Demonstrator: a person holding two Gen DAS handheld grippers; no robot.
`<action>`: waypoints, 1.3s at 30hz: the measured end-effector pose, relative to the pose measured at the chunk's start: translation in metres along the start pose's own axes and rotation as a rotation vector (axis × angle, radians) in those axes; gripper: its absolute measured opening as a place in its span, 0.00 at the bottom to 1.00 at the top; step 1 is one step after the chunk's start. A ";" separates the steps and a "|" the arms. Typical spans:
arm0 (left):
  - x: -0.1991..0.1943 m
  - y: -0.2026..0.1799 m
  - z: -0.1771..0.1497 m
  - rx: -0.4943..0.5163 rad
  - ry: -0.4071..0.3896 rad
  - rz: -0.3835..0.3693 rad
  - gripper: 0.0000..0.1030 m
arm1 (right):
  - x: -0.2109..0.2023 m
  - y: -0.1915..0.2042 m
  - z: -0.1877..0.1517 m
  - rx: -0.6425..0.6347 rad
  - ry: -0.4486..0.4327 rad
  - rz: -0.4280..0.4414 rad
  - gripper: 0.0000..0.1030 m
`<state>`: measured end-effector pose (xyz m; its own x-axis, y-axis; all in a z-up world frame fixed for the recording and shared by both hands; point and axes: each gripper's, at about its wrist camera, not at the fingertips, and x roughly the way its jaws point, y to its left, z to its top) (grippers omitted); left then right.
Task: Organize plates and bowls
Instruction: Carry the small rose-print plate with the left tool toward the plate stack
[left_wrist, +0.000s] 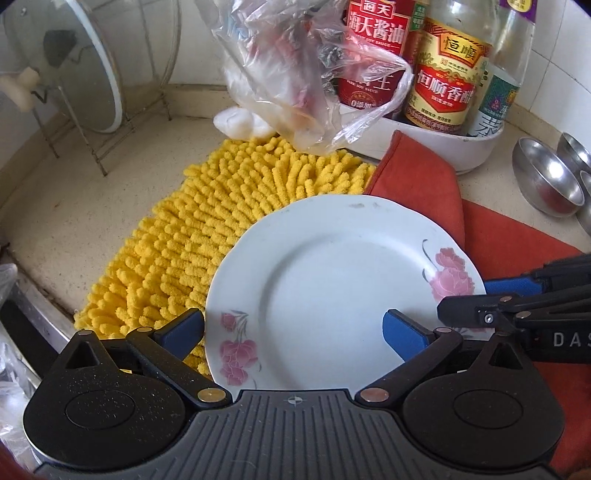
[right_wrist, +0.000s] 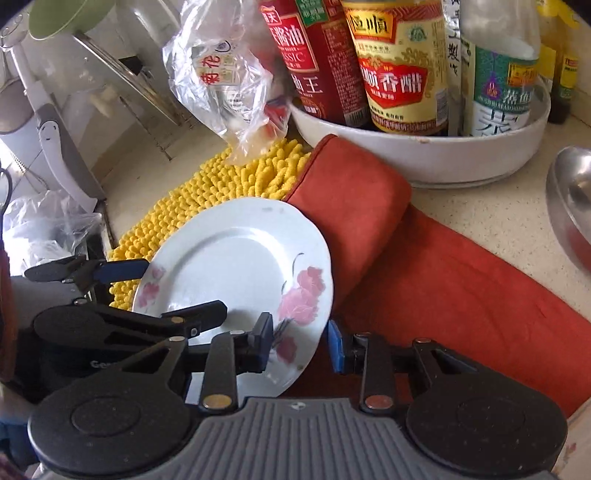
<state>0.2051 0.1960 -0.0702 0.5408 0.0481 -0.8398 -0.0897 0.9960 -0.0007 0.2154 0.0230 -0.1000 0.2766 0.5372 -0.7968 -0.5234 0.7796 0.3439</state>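
Here | plate (right_wrist: 236, 258) between right gripper (right_wrist: 300, 343) fingers | over yellow mat (left_wrist: 177, 236)

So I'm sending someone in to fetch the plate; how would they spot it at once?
Find the white tub of sauce bottles on the counter, then the red cloth and yellow shaggy mat before it. The plate lies across both: white, scalloped rim, pink flowers, the only china among steel bowls.
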 end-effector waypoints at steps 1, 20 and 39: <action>0.001 0.001 0.001 -0.003 -0.003 0.004 1.00 | 0.001 -0.003 -0.001 0.025 -0.004 0.009 0.34; -0.019 -0.026 0.008 -0.013 -0.012 0.038 0.95 | -0.015 -0.016 -0.003 0.103 -0.025 0.044 0.33; -0.032 -0.017 0.010 -0.017 -0.072 -0.035 0.84 | -0.034 -0.045 -0.011 0.151 -0.056 0.046 0.20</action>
<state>0.1978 0.1786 -0.0374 0.6025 0.0191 -0.7979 -0.0833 0.9958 -0.0390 0.2204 -0.0346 -0.0939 0.3023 0.5873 -0.7508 -0.4106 0.7910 0.4535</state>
